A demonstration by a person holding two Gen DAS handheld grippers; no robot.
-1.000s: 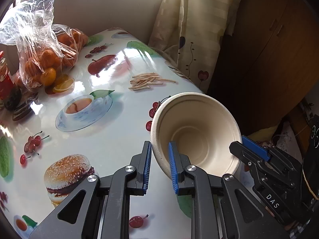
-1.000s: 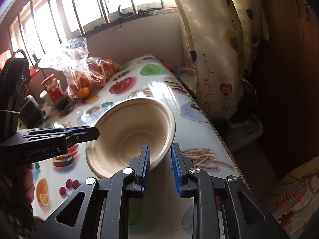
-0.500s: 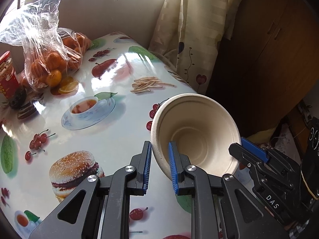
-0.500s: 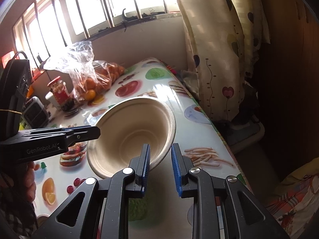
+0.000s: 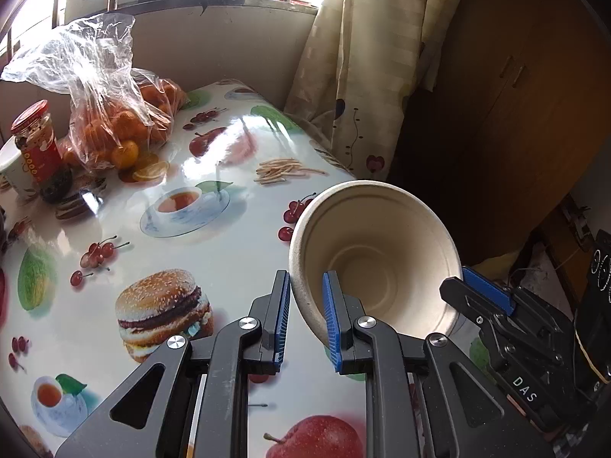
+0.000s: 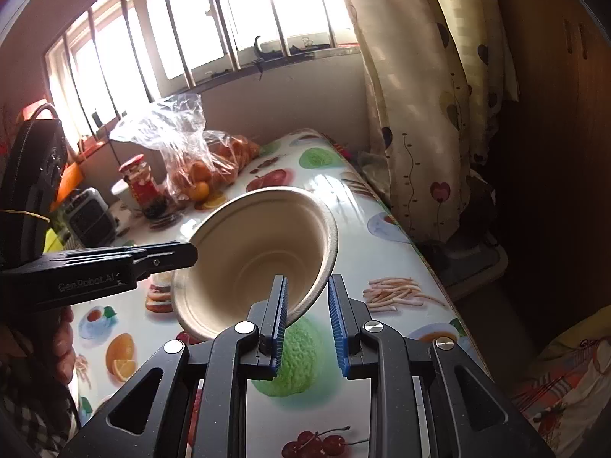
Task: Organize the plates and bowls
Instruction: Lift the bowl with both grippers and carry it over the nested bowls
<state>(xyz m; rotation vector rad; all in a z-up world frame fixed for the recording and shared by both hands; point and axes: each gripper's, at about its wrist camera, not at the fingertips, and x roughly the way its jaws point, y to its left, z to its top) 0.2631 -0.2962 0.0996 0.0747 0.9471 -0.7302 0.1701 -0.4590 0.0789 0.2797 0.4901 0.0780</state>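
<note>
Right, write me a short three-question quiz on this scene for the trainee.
1. Which tongs clamp the rim of the bowl?
2. True or false: the bowl lies flat on the table.
3. What does the clear plastic bag hold? A. oranges B. bread rolls C. plates

Key
1. Both: the left tongs and the right tongs are shut on opposite sides of the rim.
2. False: it is held tilted, off the table.
3. A
</note>
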